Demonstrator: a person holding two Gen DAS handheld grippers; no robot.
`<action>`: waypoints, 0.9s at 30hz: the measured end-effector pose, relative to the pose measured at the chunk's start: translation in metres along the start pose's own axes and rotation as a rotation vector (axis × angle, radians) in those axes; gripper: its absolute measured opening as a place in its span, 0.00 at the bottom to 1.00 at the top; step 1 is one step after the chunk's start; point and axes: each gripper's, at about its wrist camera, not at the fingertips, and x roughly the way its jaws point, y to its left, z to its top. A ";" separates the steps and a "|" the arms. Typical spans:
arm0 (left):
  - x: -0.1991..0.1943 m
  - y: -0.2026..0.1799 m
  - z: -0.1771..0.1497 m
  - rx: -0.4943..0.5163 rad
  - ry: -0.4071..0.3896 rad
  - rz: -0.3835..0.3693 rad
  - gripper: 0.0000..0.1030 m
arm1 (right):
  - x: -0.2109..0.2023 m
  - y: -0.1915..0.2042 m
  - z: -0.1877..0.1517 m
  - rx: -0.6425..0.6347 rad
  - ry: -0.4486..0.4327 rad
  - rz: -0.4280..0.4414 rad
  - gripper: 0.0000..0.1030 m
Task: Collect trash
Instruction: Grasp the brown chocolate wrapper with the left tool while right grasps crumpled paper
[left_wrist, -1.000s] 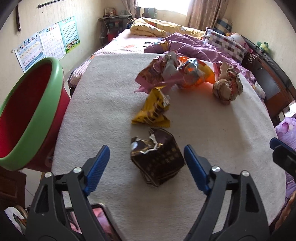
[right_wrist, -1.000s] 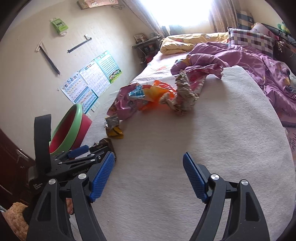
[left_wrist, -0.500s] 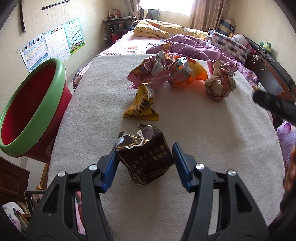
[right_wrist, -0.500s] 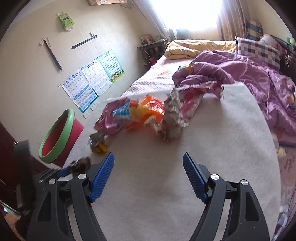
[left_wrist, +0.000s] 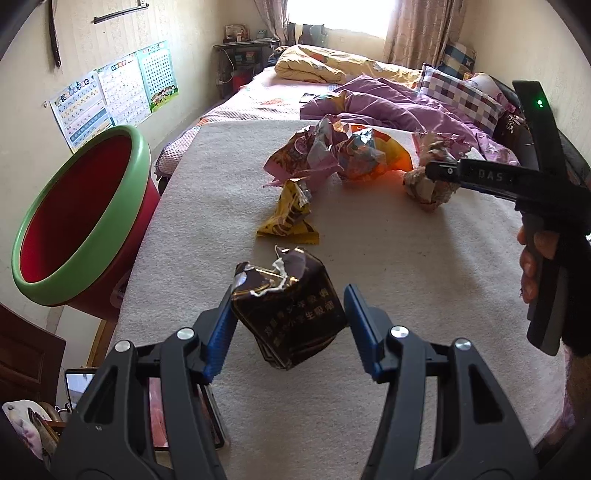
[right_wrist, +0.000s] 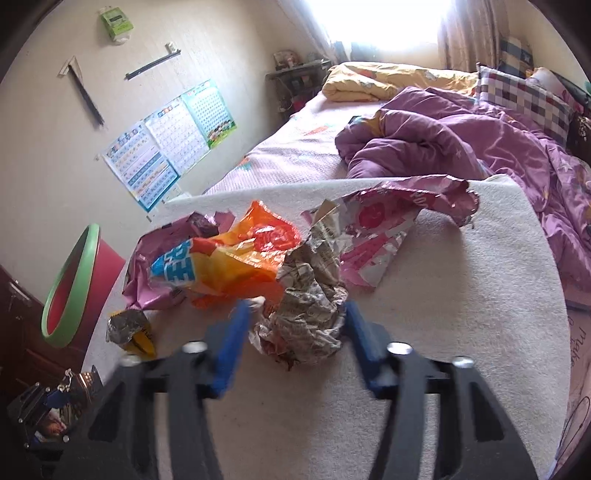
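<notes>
Both jaws closed: left gripper (left_wrist: 287, 325) on brown wrapper (left_wrist: 291, 314), right gripper (right_wrist: 295, 334) round paper wad (right_wrist: 306, 325).

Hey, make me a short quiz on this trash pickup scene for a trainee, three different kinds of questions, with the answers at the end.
1. Multiple choice: what sits between the fingers of the left gripper?
A. a yellow packet
B. the dark brown wrapper
C. an orange bag
2. True or false: the red bin stands on the white blanket.
3. Short answer: what lies between the fingers of the right gripper?

Key
1. B. Its jaws have just been closing, and the pads press on the wrapper.
2. False. It stands beside the bed.
3. The crumpled newspaper ball. The jaws have just been closing around it, but the blur hides whether they grip yet.
</notes>
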 end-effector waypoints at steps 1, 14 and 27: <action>0.000 0.001 0.000 -0.002 0.001 -0.001 0.53 | -0.005 0.002 -0.002 -0.004 -0.006 0.011 0.31; -0.003 -0.006 0.009 0.015 -0.023 -0.046 0.53 | -0.068 0.036 -0.042 0.003 -0.061 0.120 0.29; -0.009 -0.003 0.010 0.022 -0.045 -0.073 0.53 | -0.080 0.056 -0.054 0.032 -0.076 0.132 0.29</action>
